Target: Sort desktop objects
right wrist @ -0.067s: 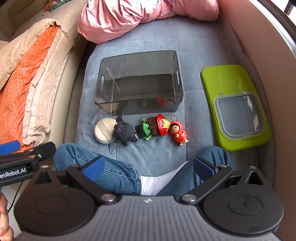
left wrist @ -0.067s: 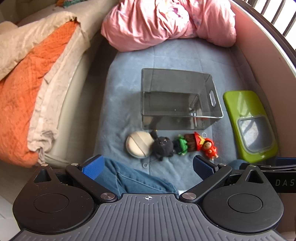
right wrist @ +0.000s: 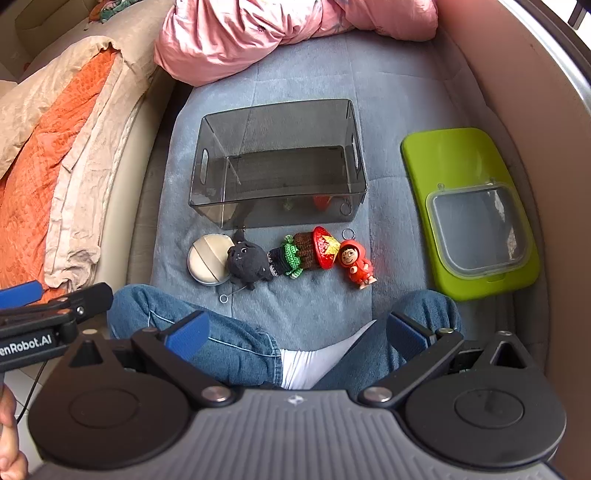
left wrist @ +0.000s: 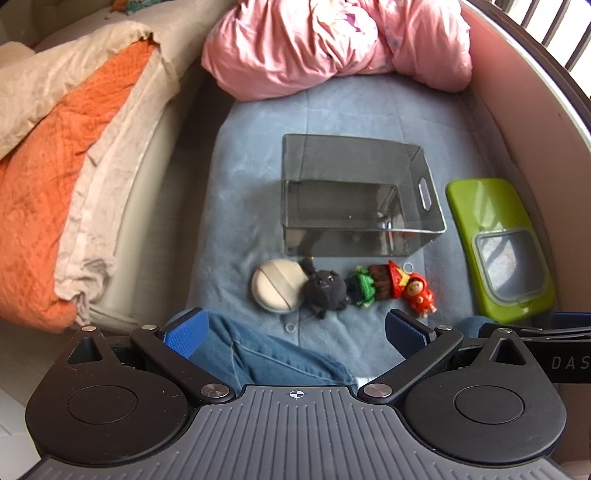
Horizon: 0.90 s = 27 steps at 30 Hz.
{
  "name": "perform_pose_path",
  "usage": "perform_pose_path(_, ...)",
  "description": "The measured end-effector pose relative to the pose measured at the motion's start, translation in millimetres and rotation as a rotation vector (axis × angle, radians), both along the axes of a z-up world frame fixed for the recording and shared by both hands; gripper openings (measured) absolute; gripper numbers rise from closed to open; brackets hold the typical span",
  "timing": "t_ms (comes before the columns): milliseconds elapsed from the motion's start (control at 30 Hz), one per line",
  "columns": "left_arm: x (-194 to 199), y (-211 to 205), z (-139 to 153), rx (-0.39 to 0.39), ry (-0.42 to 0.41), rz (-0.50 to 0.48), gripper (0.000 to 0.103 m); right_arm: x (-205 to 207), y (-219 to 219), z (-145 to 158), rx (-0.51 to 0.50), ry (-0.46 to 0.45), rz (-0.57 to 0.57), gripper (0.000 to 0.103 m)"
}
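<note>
change: none since a moment ago, toys lie as they did
left gripper (left wrist: 293, 330): fingers apart, holding nothing
right gripper (right wrist: 295, 332): fingers apart, holding nothing
grey bin (right wrist: 280, 166): holds nothing; four toys (right wrist: 280, 254) in a row just before it

- A crumpled pink quilt (right wrist: 258, 33) fills the top centre of the frame.
- An orange blanket (left wrist: 44, 206) with a beige cover (left wrist: 96, 184) lies bunched along the left.
- A grey-blue mat (right wrist: 388, 92) spreads through the middle.
- Legs in blue jeans (right wrist: 207, 332) and a white sock (right wrist: 306, 365) sit at the bottom centre.
</note>
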<state>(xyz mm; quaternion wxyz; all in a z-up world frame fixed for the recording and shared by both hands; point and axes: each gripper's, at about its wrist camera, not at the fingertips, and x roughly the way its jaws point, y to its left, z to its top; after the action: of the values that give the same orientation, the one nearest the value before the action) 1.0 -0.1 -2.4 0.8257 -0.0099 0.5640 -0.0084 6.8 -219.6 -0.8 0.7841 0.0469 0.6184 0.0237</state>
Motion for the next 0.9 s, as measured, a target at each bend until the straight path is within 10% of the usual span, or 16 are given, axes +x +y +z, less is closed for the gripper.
perform_pose_path(900, 8.6, 6.5, -17.3, -0.001, 0.103, 0.022, 0.103, -0.2, -7.4, -13.3, 0.026, 0.021, -0.037, 0.103)
